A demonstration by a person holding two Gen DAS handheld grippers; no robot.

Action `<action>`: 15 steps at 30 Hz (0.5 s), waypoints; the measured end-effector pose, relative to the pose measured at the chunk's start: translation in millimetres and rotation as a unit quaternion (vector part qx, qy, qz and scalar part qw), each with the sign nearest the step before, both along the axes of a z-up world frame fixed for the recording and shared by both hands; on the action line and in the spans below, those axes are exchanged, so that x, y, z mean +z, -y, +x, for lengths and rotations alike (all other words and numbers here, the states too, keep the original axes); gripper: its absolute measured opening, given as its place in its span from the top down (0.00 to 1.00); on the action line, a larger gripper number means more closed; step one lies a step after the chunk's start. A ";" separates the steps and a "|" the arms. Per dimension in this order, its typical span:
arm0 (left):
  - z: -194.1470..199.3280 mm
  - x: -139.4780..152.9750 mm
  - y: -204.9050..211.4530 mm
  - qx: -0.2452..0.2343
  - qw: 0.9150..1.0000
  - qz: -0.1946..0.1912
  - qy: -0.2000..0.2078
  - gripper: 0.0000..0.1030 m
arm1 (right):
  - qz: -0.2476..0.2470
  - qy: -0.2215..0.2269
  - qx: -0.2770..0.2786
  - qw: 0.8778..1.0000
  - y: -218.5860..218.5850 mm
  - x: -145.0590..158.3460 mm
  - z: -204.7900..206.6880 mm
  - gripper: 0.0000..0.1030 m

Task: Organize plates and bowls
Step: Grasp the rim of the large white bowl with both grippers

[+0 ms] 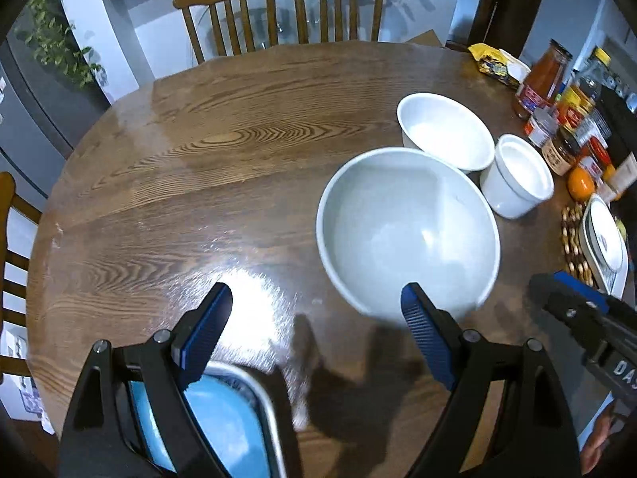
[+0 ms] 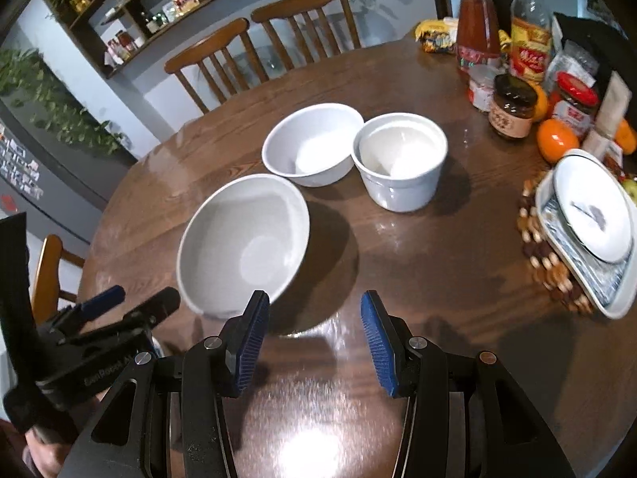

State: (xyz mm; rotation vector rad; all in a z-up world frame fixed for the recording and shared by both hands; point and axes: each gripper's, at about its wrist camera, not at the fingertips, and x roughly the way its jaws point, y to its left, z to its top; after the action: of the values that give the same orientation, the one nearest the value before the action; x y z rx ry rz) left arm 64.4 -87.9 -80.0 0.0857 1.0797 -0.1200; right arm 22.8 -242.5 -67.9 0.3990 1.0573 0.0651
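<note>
— Wooden table (image 1: 207, 167) carries three white bowls. Where is the big one?

— The large bowl (image 1: 406, 231) lies just ahead of my left gripper (image 1: 318, 302), toward its right finger, rim tilted. My right gripper (image 2: 314, 310) is near too. Both are spread, holding nothing.

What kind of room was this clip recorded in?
Most likely a home dining area: a round wooden table with wooden dining chairs pulled up, sauce bottles and jars clustered at its edge, and open shelves of pantry items on the wall.
</note>
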 end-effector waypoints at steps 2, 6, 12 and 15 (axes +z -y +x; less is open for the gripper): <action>11.8 -5.9 2.2 0.004 1.000 -0.002 -0.010 0.17 | 0.006 -0.008 0.001 1.000 -0.5 -7.3 11.5 0.53; 28.3 -15.0 3.1 0.012 1.000 0.000 -0.021 0.19 | 0.016 -0.018 0.005 1.000 -4.9 -19.7 32.7 0.53; 42.4 -30.2 5.4 0.008 0.999 -0.010 -0.047 0.44 | 0.018 -0.023 0.009 1.000 -7.5 -29.4 44.3 0.53; 45.3 -34.6 5.3 0.005 0.998 -0.015 -0.057 0.50 | 0.032 -0.027 0.014 0.999 -5.8 -34.2 49.3 0.67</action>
State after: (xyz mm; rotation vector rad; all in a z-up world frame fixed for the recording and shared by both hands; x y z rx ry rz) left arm 109.8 -93.2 -114.5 0.0469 1.1912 -0.1322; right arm 72.1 -236.7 -102.1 0.4472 1.1163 0.1136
